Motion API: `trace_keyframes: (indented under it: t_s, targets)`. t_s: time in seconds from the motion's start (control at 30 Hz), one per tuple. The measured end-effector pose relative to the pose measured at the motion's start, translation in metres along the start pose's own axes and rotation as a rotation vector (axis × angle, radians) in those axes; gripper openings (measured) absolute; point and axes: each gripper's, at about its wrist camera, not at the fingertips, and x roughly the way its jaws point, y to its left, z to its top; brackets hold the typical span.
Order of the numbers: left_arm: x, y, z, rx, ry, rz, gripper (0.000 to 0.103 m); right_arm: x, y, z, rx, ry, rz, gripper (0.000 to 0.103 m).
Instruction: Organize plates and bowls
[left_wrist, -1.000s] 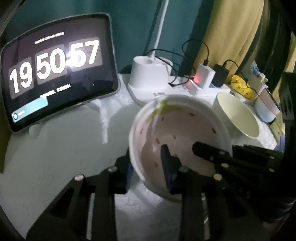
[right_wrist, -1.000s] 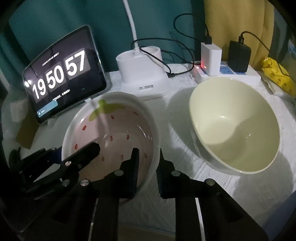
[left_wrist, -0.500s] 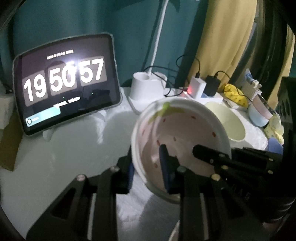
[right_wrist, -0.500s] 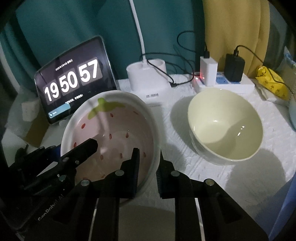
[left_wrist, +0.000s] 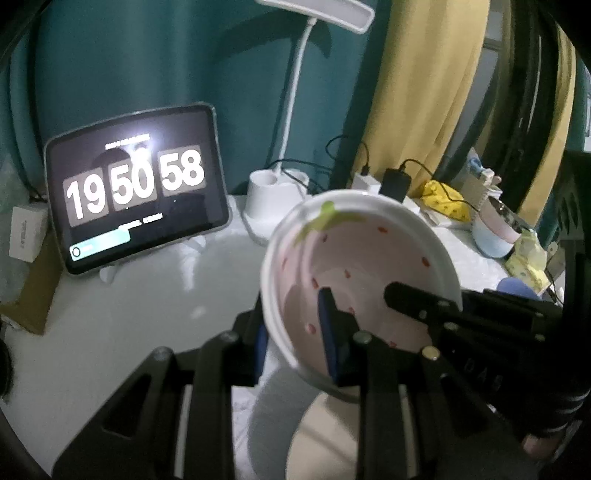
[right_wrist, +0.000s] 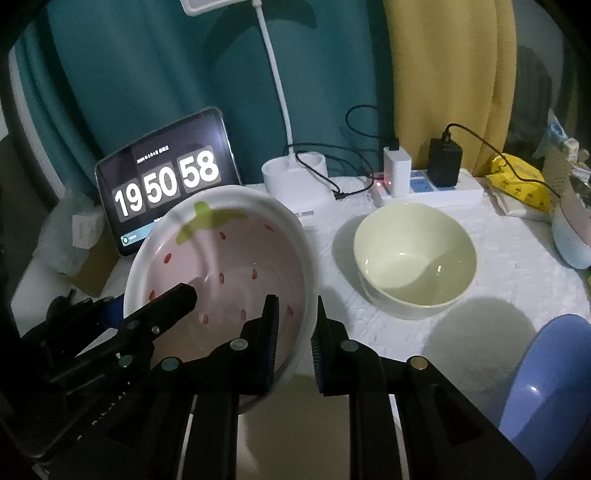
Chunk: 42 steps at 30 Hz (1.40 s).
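A pink strawberry-pattern bowl (left_wrist: 369, 273) (right_wrist: 229, 266) with a white rim is held in the air, tilted, above the table. My left gripper (left_wrist: 295, 343) is shut on its left rim. My right gripper (right_wrist: 293, 339) is shut on its right rim. Each gripper shows in the other's view. A pale yellow-green bowl (right_wrist: 413, 258) stands empty on the white table to the right. A cream plate or bowl (left_wrist: 325, 439) (right_wrist: 295, 424) lies under the held bowl, mostly hidden. A blue dish (right_wrist: 550, 384) sits at the near right edge.
A tablet clock (right_wrist: 166, 181) leans at the back left. A white lamp base (right_wrist: 299, 184), a power strip with chargers (right_wrist: 428, 184) and cables line the back. A yellow packet (right_wrist: 517, 181) and a light blue and pink bowl (left_wrist: 495, 236) are at the far right.
Both grippers have lifted the strawberry bowl up and back toward me; the table and the yellow-green bowl look farther away. The clock went from 57 to 58.
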Motion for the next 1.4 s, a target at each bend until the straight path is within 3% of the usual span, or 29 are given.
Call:
trace_keyframes:
  t_s: [0.63, 1.4]
  targets:
    - [-0.033, -0.054, -0.006, 0.051, -0.023, -0.02, 0.026, -0.056, -0.028, -0.015, 0.04, -0.07, 0.002, 0.017]
    - [-0.041, -0.151, -0.017, 0.143, -0.001, -0.079, 0.026, -0.117, -0.108, -0.045, 0.145, -0.138, -0.035, 0.017]
